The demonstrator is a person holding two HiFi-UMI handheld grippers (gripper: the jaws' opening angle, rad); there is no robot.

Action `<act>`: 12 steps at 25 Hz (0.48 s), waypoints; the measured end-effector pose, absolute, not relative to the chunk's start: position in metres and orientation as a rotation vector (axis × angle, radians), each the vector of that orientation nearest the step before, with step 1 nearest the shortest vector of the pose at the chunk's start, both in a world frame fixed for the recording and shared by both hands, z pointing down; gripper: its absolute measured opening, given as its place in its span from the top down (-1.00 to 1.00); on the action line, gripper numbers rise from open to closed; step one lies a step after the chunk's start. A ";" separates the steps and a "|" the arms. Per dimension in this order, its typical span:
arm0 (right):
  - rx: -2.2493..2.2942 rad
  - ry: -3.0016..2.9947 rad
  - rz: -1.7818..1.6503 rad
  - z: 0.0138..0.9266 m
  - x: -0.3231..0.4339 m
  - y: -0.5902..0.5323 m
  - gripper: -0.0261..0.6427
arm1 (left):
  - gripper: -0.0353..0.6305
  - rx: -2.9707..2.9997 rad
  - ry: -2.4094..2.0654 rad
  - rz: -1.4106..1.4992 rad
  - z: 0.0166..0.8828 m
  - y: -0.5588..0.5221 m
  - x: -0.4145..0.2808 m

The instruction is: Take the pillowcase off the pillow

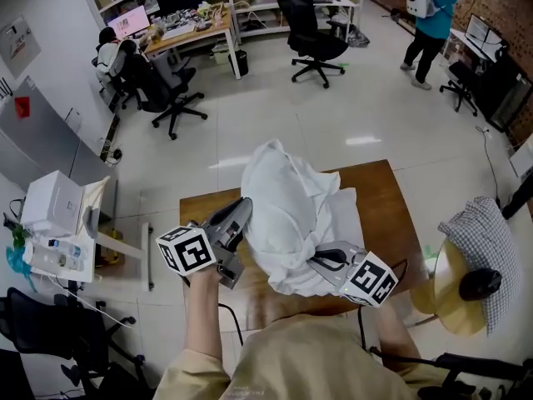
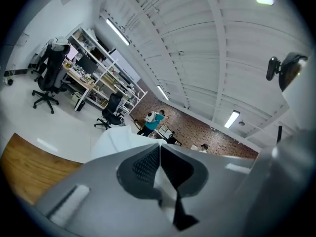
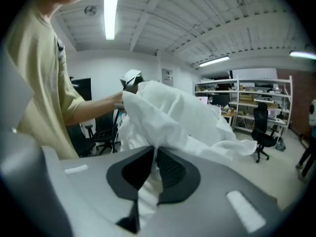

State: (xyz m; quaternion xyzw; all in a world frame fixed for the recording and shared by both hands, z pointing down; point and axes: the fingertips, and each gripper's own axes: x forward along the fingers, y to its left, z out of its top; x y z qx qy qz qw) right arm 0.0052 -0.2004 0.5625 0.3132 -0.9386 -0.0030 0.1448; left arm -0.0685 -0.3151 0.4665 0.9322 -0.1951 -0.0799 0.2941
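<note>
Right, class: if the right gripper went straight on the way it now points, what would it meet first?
The pillowcase. The right gripper is shut on a fold of it and points into the heaped white cloth right ahead; what lies behind the heap is hidden.

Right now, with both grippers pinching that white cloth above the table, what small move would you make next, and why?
Probably draw the right gripper away from the left gripper, to stretch the cloth out. Both are shut on folds of the white pillowcase, which stands bunched in a tall heap over the wooden table, and no open end shows yet.
</note>
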 end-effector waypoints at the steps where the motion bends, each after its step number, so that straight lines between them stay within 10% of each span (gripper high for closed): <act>1: 0.899 -2.663 -0.009 0.577 0.008 -0.198 0.86 | 0.87 2.459 -0.515 -0.225 0.465 -0.318 -0.069; 7: 0.890 -2.501 0.151 0.693 0.016 -0.193 0.88 | 0.87 2.427 -0.446 -0.223 0.475 -0.315 -0.064; 12: 0.812 -2.972 0.139 0.572 0.054 -0.160 0.62 | 0.87 2.492 -0.316 -0.234 0.465 -0.285 -0.061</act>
